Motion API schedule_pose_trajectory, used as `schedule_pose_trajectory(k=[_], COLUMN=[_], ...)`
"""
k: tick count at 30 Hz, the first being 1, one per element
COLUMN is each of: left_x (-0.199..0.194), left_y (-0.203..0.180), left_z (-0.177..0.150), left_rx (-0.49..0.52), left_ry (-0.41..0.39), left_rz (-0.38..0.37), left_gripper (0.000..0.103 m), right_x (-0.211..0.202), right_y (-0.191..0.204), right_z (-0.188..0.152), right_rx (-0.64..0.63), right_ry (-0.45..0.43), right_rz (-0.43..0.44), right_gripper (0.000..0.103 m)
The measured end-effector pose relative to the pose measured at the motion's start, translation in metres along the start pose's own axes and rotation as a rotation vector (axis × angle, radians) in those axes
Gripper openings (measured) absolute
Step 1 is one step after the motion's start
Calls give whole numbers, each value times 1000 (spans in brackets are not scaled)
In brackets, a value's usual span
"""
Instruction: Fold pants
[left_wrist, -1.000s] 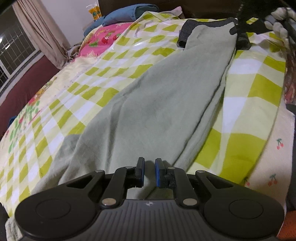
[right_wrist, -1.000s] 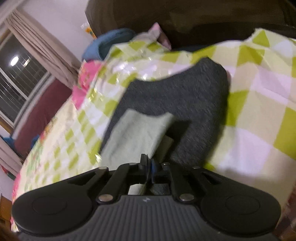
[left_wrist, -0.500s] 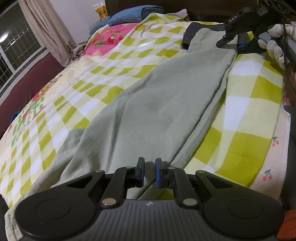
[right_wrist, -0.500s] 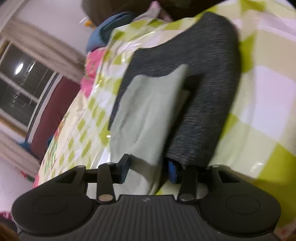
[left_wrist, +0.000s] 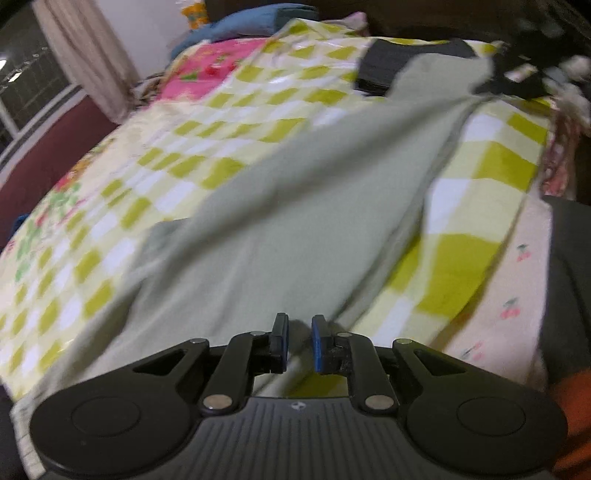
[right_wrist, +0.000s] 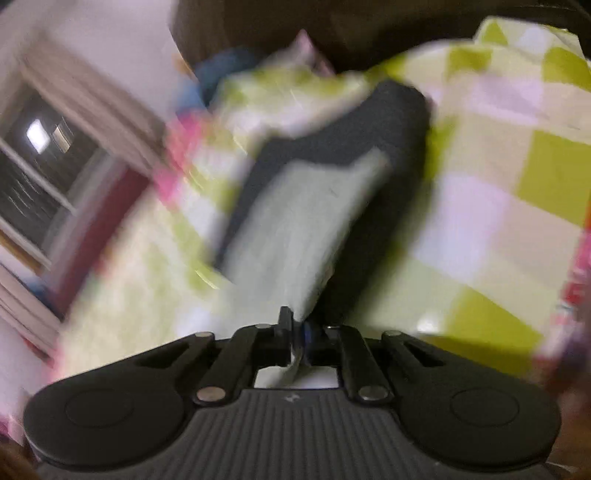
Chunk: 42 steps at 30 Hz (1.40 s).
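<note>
The pale green pants (left_wrist: 295, 206) lie lengthwise on the checked bedspread (left_wrist: 491, 173), their dark waistband (left_wrist: 376, 66) at its far end. The right gripper (right_wrist: 297, 332) has just closed, pinching pant fabric by the waistband – the left gripper (left_wrist: 298, 341), at the near end, has widened slightly, its blue pads (left_wrist: 317, 343) narrowly apart with fabric between them

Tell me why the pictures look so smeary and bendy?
Right wrist view: heavy motion blur; the window and checked bedspread smear, though the gripper body stays sharp. Left wrist view: milder blur on the green pants; the fisheye lens curves the bed's edges. Both views are dim, in indoor light.
</note>
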<state>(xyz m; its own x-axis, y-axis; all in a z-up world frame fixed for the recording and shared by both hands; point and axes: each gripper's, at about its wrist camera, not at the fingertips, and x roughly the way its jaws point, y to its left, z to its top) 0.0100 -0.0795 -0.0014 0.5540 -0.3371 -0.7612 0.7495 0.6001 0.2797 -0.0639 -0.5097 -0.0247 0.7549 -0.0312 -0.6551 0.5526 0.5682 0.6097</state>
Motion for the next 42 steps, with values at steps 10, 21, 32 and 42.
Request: schedule_pose_trajectory(k=[10,21,32,42], left_x=[-28,-2,16,-12], left_y=[115,195,197,179], left_z=[-64,-99,-115,-126], left_rx=[-252,-401,-392,-355], left_ry=[-7,-28,19,86], left_rz=[265,363,459,532], left_gripper=[36,47,49,49], right_x=[4,187,223,128], right_y=[173,321,365,336], right_z=[-38,-154,-155,-157], right_rx=[-465,-861,-815,-968], right_ry=[154,541,441,249], right_rz=[318,349,318,297], right_gripper=[49,46,4,31])
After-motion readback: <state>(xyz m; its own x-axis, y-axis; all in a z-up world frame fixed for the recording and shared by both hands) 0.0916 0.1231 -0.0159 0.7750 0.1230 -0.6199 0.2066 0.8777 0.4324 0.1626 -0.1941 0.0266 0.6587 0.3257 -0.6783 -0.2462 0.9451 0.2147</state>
